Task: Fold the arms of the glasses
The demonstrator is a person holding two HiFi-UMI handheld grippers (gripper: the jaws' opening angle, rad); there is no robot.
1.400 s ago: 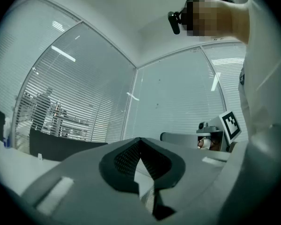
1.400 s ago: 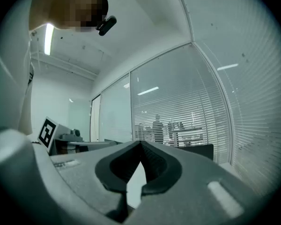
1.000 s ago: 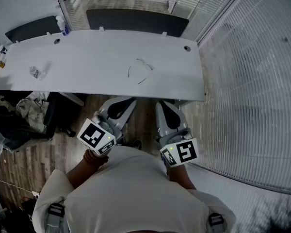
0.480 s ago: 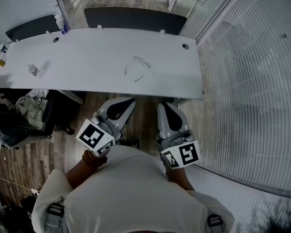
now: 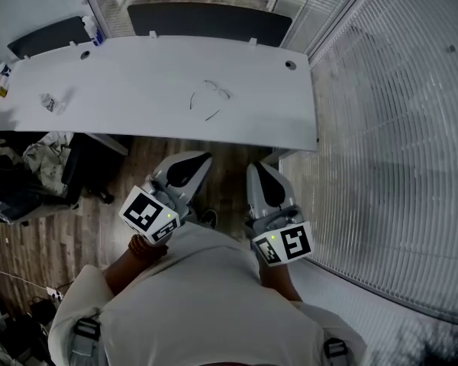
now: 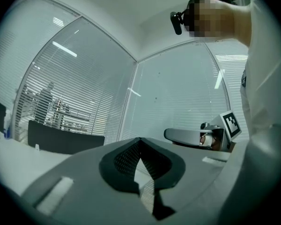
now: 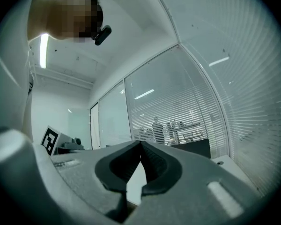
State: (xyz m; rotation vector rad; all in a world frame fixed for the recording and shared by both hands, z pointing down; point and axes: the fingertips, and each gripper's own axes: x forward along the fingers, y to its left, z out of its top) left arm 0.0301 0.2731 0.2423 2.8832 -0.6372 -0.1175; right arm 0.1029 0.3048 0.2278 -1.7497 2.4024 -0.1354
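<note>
A pair of thin-rimmed glasses (image 5: 209, 99) lies on the white table (image 5: 137, 90) with its arms spread open, right of the table's middle. Both grippers hang well short of the table, over the wooden floor and close to the person's body. My left gripper (image 5: 189, 161) is shut with nothing in it, and its jaws meet at the tips in the left gripper view (image 6: 139, 140). My right gripper (image 5: 258, 169) is shut and empty too, its tips together in the right gripper view (image 7: 140, 143). Both point level toward the table.
A small crumpled clear object (image 5: 49, 102) lies at the table's left end. A dark panel (image 5: 206, 21) stands behind the table. Glass walls with blinds (image 5: 389, 143) run along the right. A chair with clothes (image 5: 38, 170) stands at the left under the table edge.
The table and glasses have slid upward and away in the head view. Both grippers have sunk a little and stayed shut.
</note>
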